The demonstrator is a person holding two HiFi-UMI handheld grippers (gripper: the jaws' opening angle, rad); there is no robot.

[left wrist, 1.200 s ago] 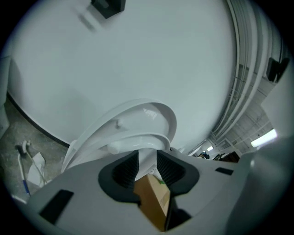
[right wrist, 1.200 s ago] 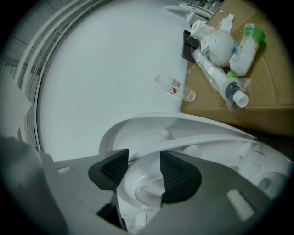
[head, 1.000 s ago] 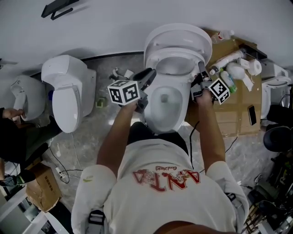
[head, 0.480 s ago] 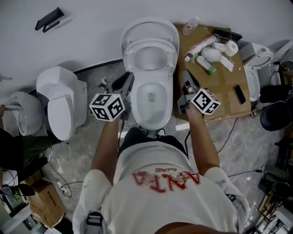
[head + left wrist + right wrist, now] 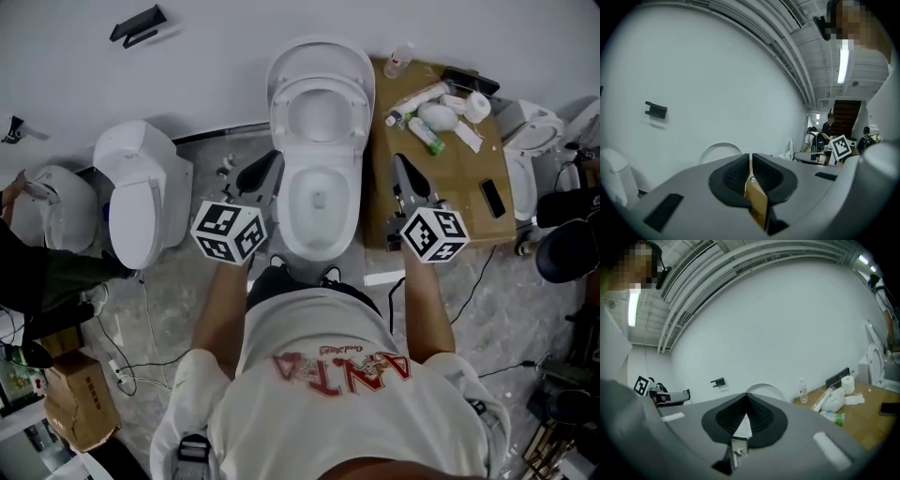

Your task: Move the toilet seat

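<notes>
Both grippers have let go and backed off. A second ago they sat at the rim of the toilet bowl [image 5: 319, 202]; now the left gripper [image 5: 262, 167] and right gripper [image 5: 401, 169] flank it, touching nothing. Both sets of jaws are together and empty, and the left has just closed. The toilet seat [image 5: 286, 105] stands raised against its lid at the wall, same as before. We read the lift as done.
</notes>
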